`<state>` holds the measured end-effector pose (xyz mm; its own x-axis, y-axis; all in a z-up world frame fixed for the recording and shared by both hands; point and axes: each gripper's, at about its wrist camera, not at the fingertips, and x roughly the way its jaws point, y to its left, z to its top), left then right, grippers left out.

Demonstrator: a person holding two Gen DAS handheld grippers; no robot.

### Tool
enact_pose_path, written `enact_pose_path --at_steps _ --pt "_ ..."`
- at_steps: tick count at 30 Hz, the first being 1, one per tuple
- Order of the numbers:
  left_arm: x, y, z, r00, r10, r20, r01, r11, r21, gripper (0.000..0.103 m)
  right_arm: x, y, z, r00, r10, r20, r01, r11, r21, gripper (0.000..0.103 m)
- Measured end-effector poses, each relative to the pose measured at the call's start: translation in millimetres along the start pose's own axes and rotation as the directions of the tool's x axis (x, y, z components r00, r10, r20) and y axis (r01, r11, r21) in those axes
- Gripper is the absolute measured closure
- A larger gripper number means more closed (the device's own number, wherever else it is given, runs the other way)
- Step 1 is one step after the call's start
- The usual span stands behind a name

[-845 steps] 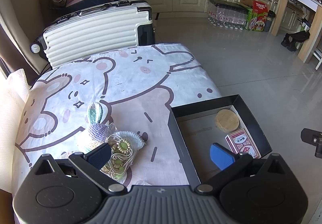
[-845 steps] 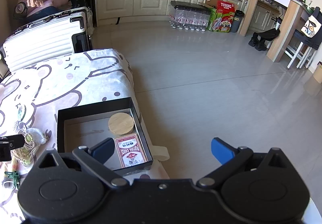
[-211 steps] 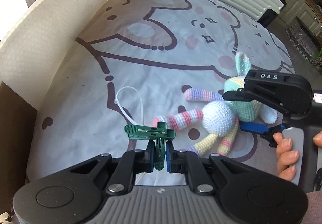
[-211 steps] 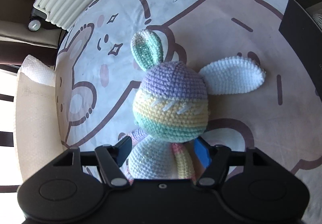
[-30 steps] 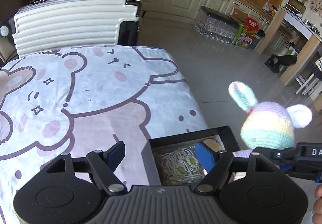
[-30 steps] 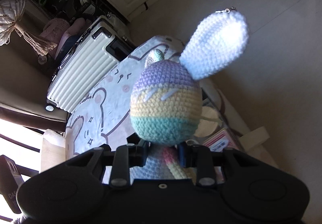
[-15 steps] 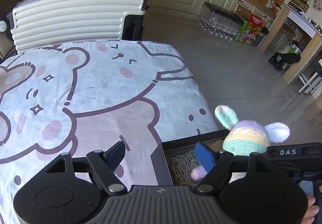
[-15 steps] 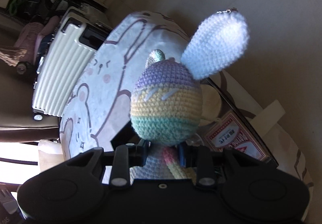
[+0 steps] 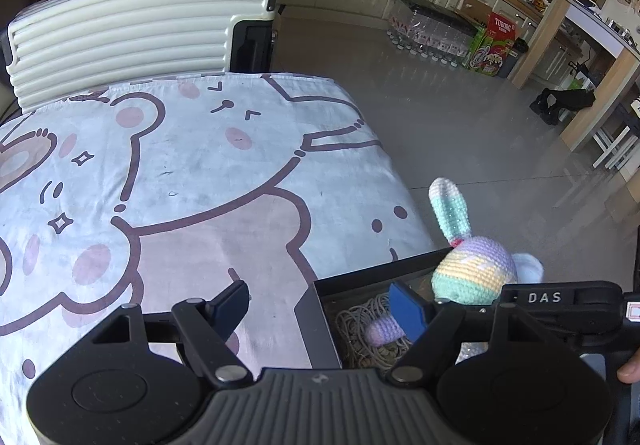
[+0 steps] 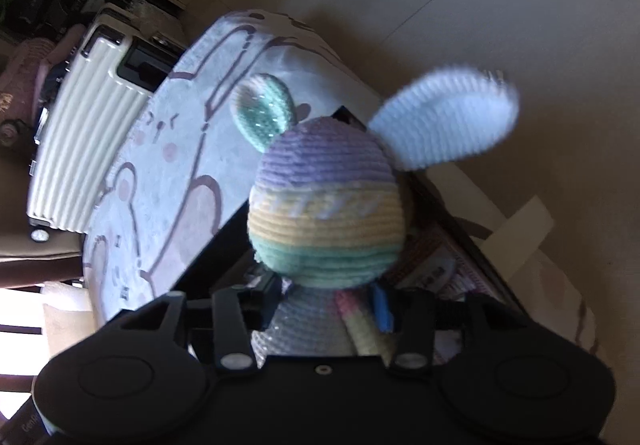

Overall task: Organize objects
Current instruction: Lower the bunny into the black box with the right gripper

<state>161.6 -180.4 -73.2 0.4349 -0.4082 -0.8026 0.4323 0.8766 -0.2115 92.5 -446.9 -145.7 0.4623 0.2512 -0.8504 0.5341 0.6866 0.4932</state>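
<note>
Right gripper (image 10: 326, 309) jaws opening around crochet bunny (image 10: 326, 205), perhaps still touching

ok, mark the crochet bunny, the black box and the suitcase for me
crochet bunny (image 9: 476, 271): left wrist view, on its striped head.
black box (image 9: 316, 319): left wrist view, on its near-left wall.
suitcase (image 9: 120, 41): left wrist view, on the ribbed cream shell.
</note>
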Motion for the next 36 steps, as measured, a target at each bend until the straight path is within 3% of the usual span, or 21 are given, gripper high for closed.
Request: enact_pose_path --at_steps 2,7,9,12,14,15,17,20,22,27,30,34,36 --pt "0.5 -1.3 0.0 1.0 -0.003 -0.002 0.003 1.0 0.0 0.026 -7.7 1.0 1.0 0.999 -0.036 0.021 0.037 0.999 -0.025 0.034" --pt "-0.8 -10.6 -1.4 1.0 -0.013 0.0 0.013 1.0 0.017 0.026 -32.4 1.9 0.3 0.996 -0.071 0.062 0.076 0.994 -0.085 0.032" --pt "-2.1 -15.2 -1.9 1.0 -0.012 0.001 0.011 1.0 0.027 0.026 -44.1 5.2 -1.8 0.993 -0.09 0.077 0.099 0.988 -0.121 0.036" --pt "-5.7 -20.4 -2.7 1.0 -0.01 0.009 0.009 0.999 0.038 0.026 -59.1 15.8 -8.3 0.995 -0.079 0.064 0.09 0.978 -0.19 0.052" --pt "-8.3 -21.4 -3.1 1.0 -0.009 0.014 0.008 0.999 0.039 0.026 -63.9 23.7 -15.3 0.998 -0.055 0.024 0.059 0.973 -0.223 0.069" --pt "-9.9 -21.1 -3.5 1.0 -0.008 0.016 0.007 0.999 0.039 0.026 -63.8 29.5 -19.8 0.999 -0.04 0.0 0.038 0.969 -0.246 0.071" --pt "-11.8 -19.9 -3.8 1.0 -0.006 0.018 0.005 0.999 0.038 0.026 -59.9 39.5 -28.9 0.998 -0.015 -0.059 -0.003 0.954 -0.3 0.085" --pt "-13.9 -16.9 -4.6 1.0 -0.001 0.02 0.001 0.999 0.035 0.026 -43.8 51.1 -44.0 0.987 -0.031 -0.155 -0.031 0.924 -0.382 0.091" --pt "-15.0 -13.7 -4.4 1.0 0.002 0.021 -0.003 1.0 0.029 0.026 -30.9 54.1 -51.9 0.978 -0.086 -0.189 -0.003 0.906 -0.424 0.092" --pt "-14.9 -7.2 -3.2 1.0 0.007 0.021 -0.008 1.0 0.019 0.026 -14.2 52.3 -53.0 0.972 -0.141 -0.19 0.046 0.9 -0.433 0.092" --pt "-14.3 -5.5 -3.3 1.0 0.007 0.019 -0.007 1.0 0.017 0.026 -2.7 52.3 -58.2 0.96 -0.218 -0.177 0.109 0.871 -0.48 0.092" --pt "-14.3 -5.0 -3.7 1.0 0.004 0.021 -0.005 1.0 0.022 0.026 -7.5 55.9 -54.2 0.968 -0.19 -0.166 0.095 0.884 -0.457 0.092" --pt "-14.3 -4.2 -3.8 1.0 0.006 0.023 -0.006 1.0 0.022 0.026 -19.2 58.1 -50.3 0.981 -0.131 -0.14 0.06 0.902 -0.428 0.092"
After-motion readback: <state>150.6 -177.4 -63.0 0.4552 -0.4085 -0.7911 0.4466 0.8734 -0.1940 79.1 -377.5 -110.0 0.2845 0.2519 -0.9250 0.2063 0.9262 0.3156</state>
